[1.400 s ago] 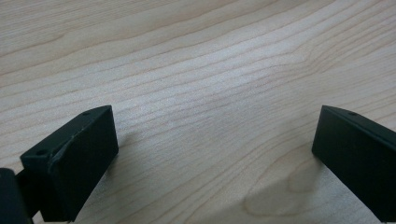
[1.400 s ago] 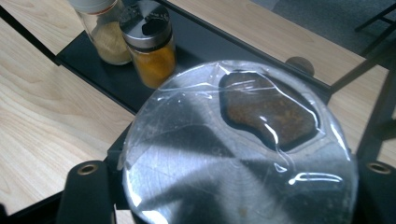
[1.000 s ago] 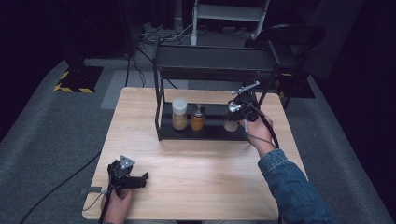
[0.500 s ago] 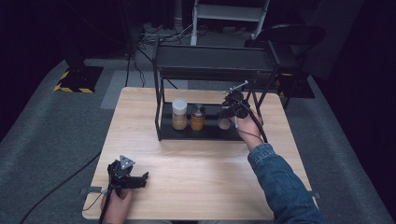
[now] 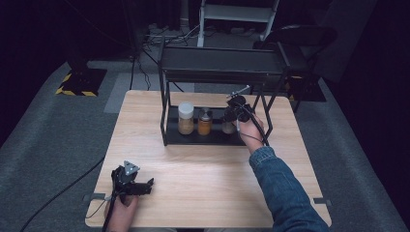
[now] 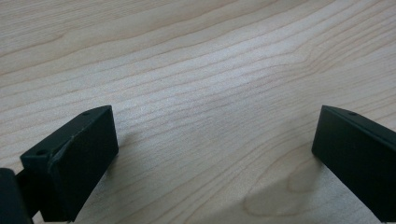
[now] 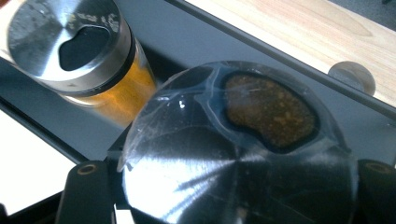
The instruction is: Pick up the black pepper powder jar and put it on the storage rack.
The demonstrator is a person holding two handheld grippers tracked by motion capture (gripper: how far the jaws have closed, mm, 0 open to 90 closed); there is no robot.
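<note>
A black metal rack [image 5: 167,121] stands at the back of the wooden table [image 5: 203,179]. On its lower shelf stand a white-lidded jar [image 5: 185,118] and an orange spice jar [image 5: 205,122] with a steel lid. My right gripper [image 5: 232,113] is under the top shelf, shut on a third spice jar [image 5: 228,124] just right of the orange one. In the right gripper view that jar's steel lid [image 7: 233,154] sits between my right gripper's [image 7: 233,186] jaws, with the orange jar [image 7: 74,42] beside it. My left gripper [image 5: 150,186] rests open at the front left, bare wood between its jaws [image 6: 215,154].
The rack's top shelf [image 5: 222,65] overhangs the jars, and its uprights flank my right hand. A dark chair [image 5: 300,38] and a white frame [image 5: 237,12] stand behind the table. Grey carpet surrounds it.
My right gripper has moved left and down with the spice jar, going under the rack's top shelf to just beside the orange jar. The left gripper has stayed put.
</note>
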